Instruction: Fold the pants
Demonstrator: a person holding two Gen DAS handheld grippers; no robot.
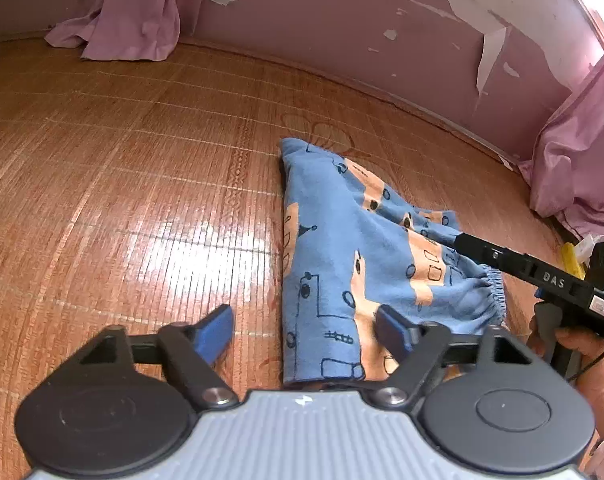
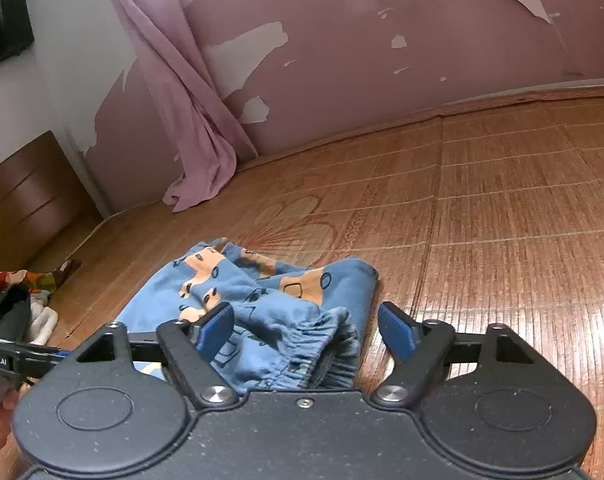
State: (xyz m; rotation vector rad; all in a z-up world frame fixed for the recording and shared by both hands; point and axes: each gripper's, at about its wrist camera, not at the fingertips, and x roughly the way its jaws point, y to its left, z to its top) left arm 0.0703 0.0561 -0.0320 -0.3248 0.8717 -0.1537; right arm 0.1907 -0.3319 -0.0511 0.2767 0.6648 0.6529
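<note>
Pants (image 1: 342, 264), blue with orange print, lying on bamboo mat (image 1: 121, 184), elastic waistband (image 2: 314, 344) near. Left gripper (image 1: 306, 332) and right gripper (image 2: 306, 332): fingers spread, above the pants, nothing held.

Pink curtain (image 2: 189, 120) against peeling pink wall (image 2: 382, 60), pooled on woven bamboo mat (image 1: 101, 160).

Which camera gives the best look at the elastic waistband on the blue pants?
The right wrist view: the gathered waistband lies close, between the open fingers. The left wrist view shows only a short stretch of it at the pants' right edge.
</note>
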